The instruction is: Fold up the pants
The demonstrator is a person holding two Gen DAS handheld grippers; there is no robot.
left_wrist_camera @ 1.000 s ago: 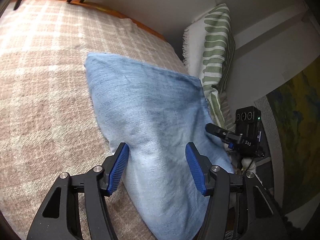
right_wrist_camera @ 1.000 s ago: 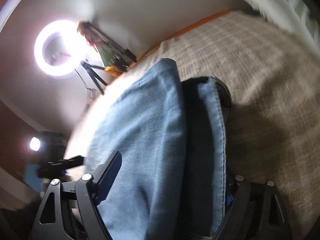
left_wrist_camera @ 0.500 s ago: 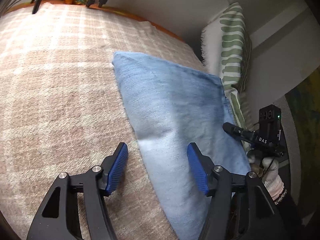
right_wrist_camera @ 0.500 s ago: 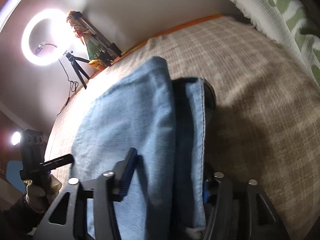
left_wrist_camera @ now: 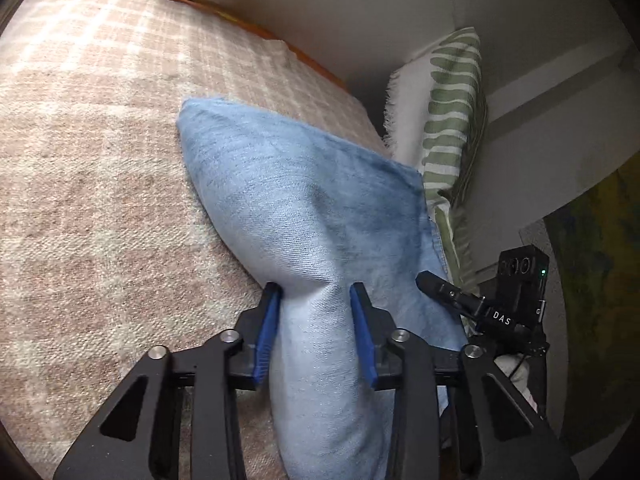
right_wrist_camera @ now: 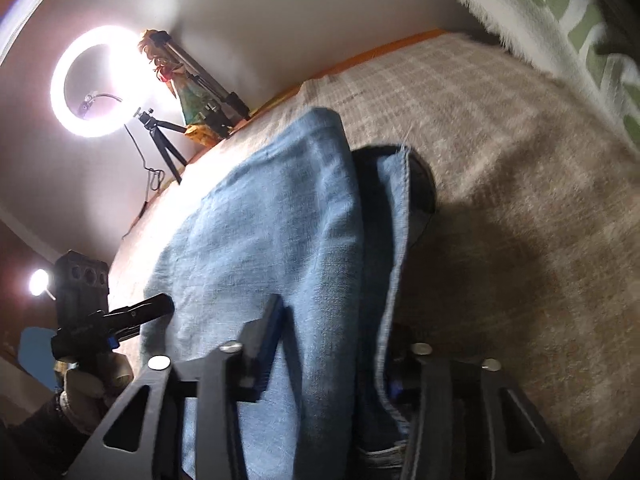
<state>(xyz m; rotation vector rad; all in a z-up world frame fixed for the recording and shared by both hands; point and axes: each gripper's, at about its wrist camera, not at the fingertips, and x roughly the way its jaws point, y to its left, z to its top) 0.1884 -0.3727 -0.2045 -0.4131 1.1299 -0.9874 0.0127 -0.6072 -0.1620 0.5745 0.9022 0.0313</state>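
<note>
On the left of the left wrist view, the plaid blanket [left_wrist_camera: 92,184] on the bed lies bare out to its far edge, leaving open room. The folded blue pants [left_wrist_camera: 304,216] lie on it toward the right side. The left hand-held gripper [left_wrist_camera: 316,304] is clamped on the pants, blue pads pinching a bunched ridge of denim. Just right of the pants stands a green-striped pillow [left_wrist_camera: 448,120] against the wall, so that side is tight.

In the right wrist view, a ring light [right_wrist_camera: 96,80] on a tripod glares at far left. The pants [right_wrist_camera: 272,232] run down the middle, their stitched edge lifted over a dark gap. The right hand-held gripper [right_wrist_camera: 336,332] has denim draped between its fingers; its right finger is hidden by cloth, so I cannot tell whether it grips. Blanket [right_wrist_camera: 520,200] to the right is blurred.
</note>
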